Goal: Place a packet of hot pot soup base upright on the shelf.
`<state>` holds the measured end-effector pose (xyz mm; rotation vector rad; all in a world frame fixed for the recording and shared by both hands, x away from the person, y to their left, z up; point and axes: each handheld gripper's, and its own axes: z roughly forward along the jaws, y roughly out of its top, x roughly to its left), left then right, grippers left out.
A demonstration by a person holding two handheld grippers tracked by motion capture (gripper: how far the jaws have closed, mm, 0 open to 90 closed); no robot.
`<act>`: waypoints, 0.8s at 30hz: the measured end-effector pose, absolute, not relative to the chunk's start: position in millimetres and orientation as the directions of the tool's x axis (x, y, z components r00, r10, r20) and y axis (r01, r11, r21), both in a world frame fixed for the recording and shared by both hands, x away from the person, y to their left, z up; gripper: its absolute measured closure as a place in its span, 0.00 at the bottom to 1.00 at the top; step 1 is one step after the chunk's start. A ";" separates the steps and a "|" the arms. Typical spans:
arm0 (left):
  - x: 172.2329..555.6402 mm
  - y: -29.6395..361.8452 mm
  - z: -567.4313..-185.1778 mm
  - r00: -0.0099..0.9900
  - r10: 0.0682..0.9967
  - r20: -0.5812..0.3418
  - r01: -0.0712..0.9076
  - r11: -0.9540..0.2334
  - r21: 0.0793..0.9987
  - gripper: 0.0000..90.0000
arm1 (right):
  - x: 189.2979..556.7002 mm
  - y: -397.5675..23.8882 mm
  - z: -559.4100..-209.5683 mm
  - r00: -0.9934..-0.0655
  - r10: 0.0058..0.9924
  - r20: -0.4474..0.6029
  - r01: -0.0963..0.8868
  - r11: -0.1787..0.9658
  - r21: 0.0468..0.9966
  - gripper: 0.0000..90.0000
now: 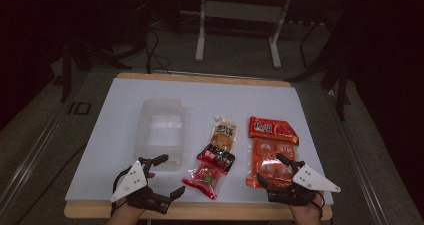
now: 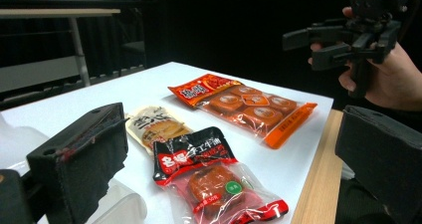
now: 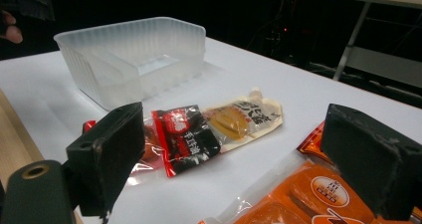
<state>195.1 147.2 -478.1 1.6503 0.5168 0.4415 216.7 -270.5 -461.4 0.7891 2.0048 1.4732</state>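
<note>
- Nearest the camera, the left gripper (image 1: 162, 177) and right gripper (image 1: 274, 177) hover at the table's front edge, jaws spread apart, nothing between them.
- Three snack packets lie on the white board (image 1: 125, 92): a red-black packet (image 1: 210, 170), a beige packet (image 1: 224, 134) touching it, and an orange packet (image 1: 270, 150) under the right gripper.
- The clear plastic tray (image 1: 161, 130) looks empty, so packing seems not yet begun; all three packets remain.

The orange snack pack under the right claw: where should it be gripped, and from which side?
Probably by its near short edge, coming in low from the person's side. The orange snack pack lies flat on the white sheet, lengthwise away from the person, and the open right claw hovers over that near end, with bulky pieces mid-pack.
</note>
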 end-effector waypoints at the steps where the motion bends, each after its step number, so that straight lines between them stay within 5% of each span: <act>1: 194.8 146.0 -478.0 0.828 0.561 -0.006 0.087 -0.118 0.989 0.01 | 216.3 -269.9 -461.4 -0.695 0.715 -0.077 0.142 0.241 0.960 0.12; 24: 194.1 144.9 -473.2 0.824 0.566 -0.024 0.112 -0.120 0.986 0.01 | 214.3 -271.8 -419.1 -0.704 0.692 -0.162 0.053 0.278 0.959 0.12</act>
